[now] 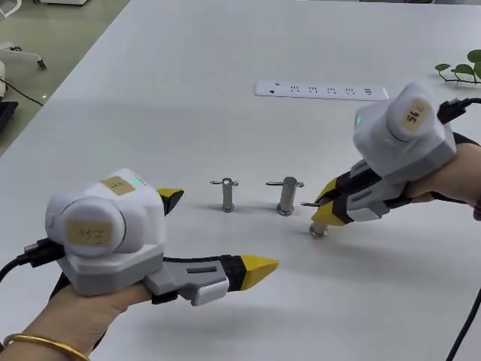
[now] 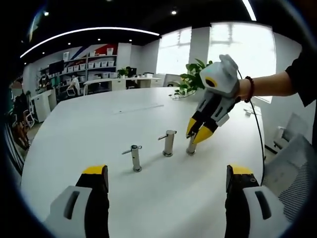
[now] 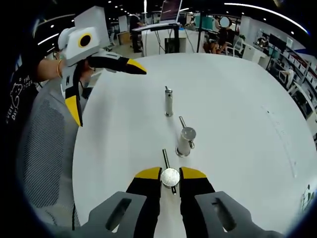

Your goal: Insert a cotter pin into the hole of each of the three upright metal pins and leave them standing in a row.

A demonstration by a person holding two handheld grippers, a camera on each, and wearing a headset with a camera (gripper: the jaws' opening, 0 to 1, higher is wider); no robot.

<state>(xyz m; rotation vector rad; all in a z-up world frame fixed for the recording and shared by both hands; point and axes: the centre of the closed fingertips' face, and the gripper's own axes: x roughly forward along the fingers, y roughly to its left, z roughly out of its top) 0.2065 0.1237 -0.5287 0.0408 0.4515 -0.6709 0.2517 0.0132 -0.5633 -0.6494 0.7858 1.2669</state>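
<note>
Three upright metal pins stand in a row on the white table (image 1: 150, 113). The left pin (image 1: 228, 195) and middle pin (image 1: 286, 196) each carry a cotter pin across the top. My right gripper (image 1: 325, 203) is shut on the head of the third pin (image 1: 319, 229), with a cotter pin (image 1: 308, 204) sticking out beside its tips. In the right gripper view the round pin head (image 3: 170, 176) sits between the yellow fingertips (image 3: 148, 174). My left gripper (image 1: 216, 232) hovers open at the near left, holding nothing; its jaws (image 2: 167, 173) stand wide apart facing the row.
A white power strip (image 1: 322, 91) lies at the back of the table, and a green plant (image 1: 462, 70) sits at the far right edge. The table's left edge runs diagonally past a grey floor (image 1: 45, 37).
</note>
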